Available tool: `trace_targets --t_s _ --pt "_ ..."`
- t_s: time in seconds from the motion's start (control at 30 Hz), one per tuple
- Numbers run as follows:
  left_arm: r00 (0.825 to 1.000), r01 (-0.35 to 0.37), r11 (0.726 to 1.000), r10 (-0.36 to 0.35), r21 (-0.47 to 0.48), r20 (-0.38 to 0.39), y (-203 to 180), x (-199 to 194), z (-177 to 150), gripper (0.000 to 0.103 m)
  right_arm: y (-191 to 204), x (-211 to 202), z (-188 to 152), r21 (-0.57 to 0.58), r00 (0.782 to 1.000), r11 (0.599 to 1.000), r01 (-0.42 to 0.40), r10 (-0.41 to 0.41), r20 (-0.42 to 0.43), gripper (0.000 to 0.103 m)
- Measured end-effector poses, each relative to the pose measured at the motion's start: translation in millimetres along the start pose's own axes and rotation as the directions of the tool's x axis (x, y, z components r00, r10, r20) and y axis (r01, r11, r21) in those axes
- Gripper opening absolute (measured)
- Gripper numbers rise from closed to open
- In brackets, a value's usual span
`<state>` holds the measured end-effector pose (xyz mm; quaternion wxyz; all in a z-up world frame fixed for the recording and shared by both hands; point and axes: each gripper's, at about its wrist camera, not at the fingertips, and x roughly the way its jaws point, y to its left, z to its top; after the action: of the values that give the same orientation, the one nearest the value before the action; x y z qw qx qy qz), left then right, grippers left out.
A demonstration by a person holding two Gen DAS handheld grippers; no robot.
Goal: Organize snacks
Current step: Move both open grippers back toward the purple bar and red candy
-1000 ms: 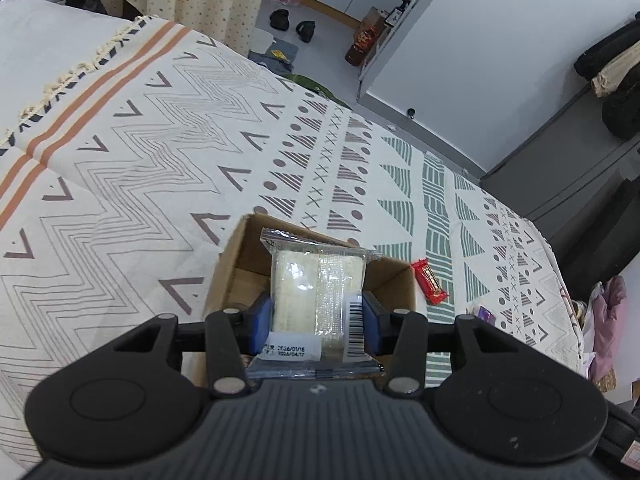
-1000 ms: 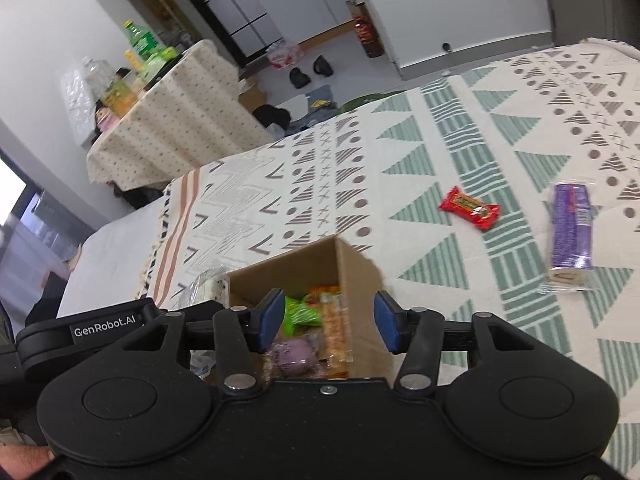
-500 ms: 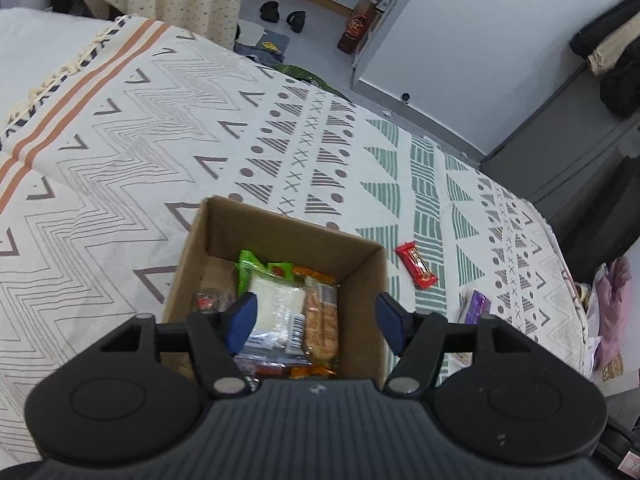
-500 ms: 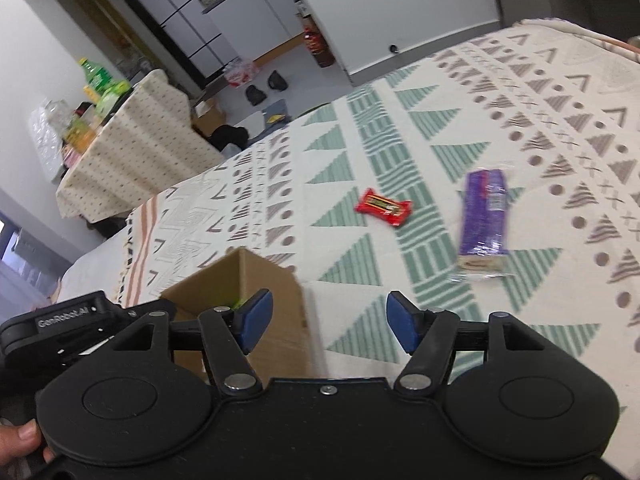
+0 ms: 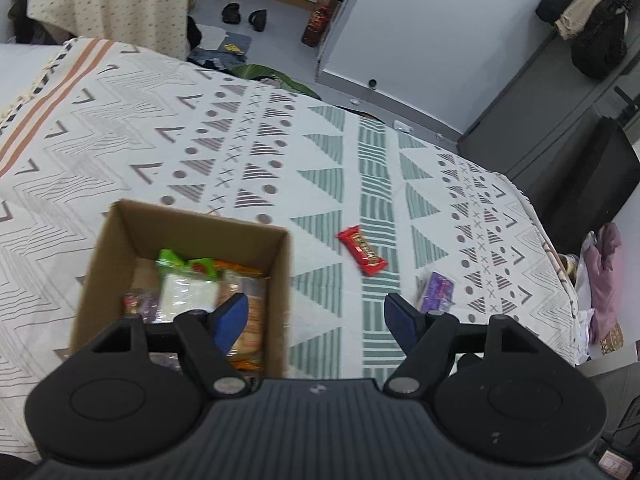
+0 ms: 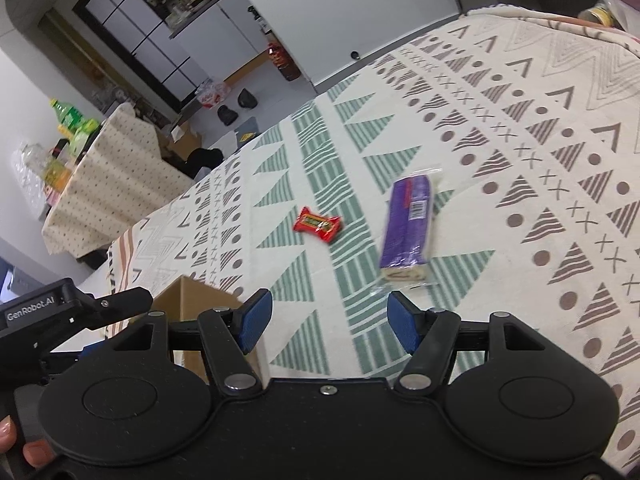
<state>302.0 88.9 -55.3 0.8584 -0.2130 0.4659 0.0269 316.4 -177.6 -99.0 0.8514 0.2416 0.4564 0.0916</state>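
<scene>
A patterned blanket (image 5: 280, 152) with green triangles, brown dots and zigzags covers the bed, its striped, fringed edge at the far left. On it stands an open cardboard box (image 5: 100, 264), holding several snack packets: a pale wrapped one (image 5: 188, 292) in the middle, a green one (image 5: 176, 260) behind it and an orange one (image 5: 248, 312) along the right wall. The left gripper (image 5: 316, 318) hangs above the box's right wall, its blue-padded tongs spread wide with nothing between them. The right gripper (image 6: 330, 320), likewise spread and empty, hovers over the blanket just right of the box, facing two loose snacks. A purple packet (image 6: 408, 228) lies on a green triangle band toward the blanket's right side, and a smaller red candy bar (image 6: 318, 224) lies near it, between the purple packet and the box, touching neither. Fingertips (image 6: 32, 450) show at the lower left corner of the right wrist view.
</scene>
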Motion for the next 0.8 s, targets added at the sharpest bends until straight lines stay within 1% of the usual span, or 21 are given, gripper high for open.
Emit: trace_targets --t_s 0.33,0.57,0.8 --pt "1.0 0.021 0.999 -0.02 0.045 -0.02 -44.7 28.5 5.5 0.074 -32.1 15.5 17.7 0.066 1.0 0.998 -0.011 0.012 -0.009 0.063" --pt "0.999 0.001 0.999 0.001 0.054 -0.042 -63.0 59.8 13.5 0.074 -48.8 38.4 27.3 0.105 0.999 0.994 -0.019 0.023 -0.037 0.063" --pt "0.997 -0.029 0.998 0.032 0.05 -0.067 -69.8 95.1 19.1 0.073 -61.7 65.7 36.6 0.134 0.997 0.991 -0.019 0.029 -0.069 0.063"
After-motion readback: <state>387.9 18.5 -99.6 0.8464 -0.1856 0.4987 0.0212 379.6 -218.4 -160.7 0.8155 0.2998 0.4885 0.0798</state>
